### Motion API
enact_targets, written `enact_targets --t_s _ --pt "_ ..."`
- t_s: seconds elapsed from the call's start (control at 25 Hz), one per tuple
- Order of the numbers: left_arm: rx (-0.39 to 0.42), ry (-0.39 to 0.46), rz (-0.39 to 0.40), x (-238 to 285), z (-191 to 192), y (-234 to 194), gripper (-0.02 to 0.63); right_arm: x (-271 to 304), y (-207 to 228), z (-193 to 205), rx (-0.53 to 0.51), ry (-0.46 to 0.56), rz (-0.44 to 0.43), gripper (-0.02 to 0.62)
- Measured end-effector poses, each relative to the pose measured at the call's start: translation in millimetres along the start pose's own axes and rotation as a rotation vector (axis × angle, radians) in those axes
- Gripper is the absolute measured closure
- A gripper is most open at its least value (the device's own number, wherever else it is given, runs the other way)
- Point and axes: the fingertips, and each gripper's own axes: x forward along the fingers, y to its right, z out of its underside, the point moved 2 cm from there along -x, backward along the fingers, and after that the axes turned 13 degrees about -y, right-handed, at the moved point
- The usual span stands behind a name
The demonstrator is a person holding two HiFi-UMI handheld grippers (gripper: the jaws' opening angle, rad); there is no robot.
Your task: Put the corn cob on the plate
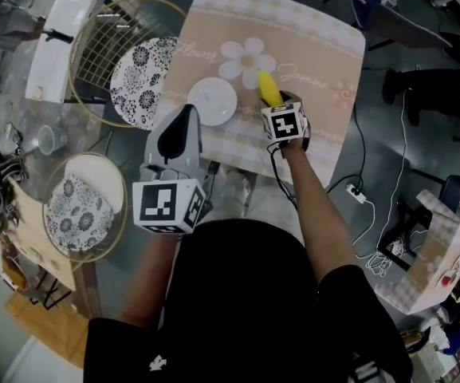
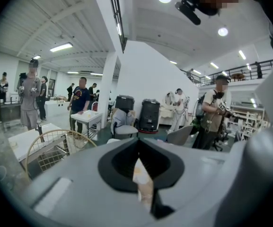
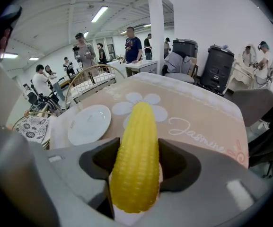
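My right gripper (image 1: pixel 276 104) is shut on a yellow corn cob (image 3: pixel 135 159), whose tip (image 1: pixel 268 87) sticks out past the jaws over the beige flowered tablecloth (image 1: pixel 317 54). A small white plate (image 1: pixel 211 100) lies on the cloth just left of the cob; in the right gripper view the plate (image 3: pixel 90 124) is ahead and to the left. My left gripper (image 1: pixel 183 122) hovers raised at the table's near left edge, beside the plate, its jaws shut (image 2: pixel 140 167) with nothing between them.
A round wire basket (image 1: pixel 106 58) with a patterned cushion stands left of the table, and a second cushioned stool (image 1: pixel 82 206) is nearer. A white box (image 1: pixel 60 42) lies at far left. Cables and a power strip (image 1: pixel 357 191) run on the floor at right. Several people stand in the background.
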Motion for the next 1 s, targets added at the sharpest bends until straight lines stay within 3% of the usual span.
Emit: enact_targets --t_s 0.36,0.76,1.0 --pt "-0.019 -0.007 -0.03 -10 11 -18 0.598 12 -63 -24 -0.081 0.006 -0.069 0.342" --pt "-0.032 -0.022 -0.075 -23 20 -41 0.598 30 -136 -40 -0.265 -0.029 -0.137 0.342" --pt "-0.041 -0.023 -0.087 -25 21 -51 0.598 39 -154 -41 -0.304 -0.047 -0.134 0.342"
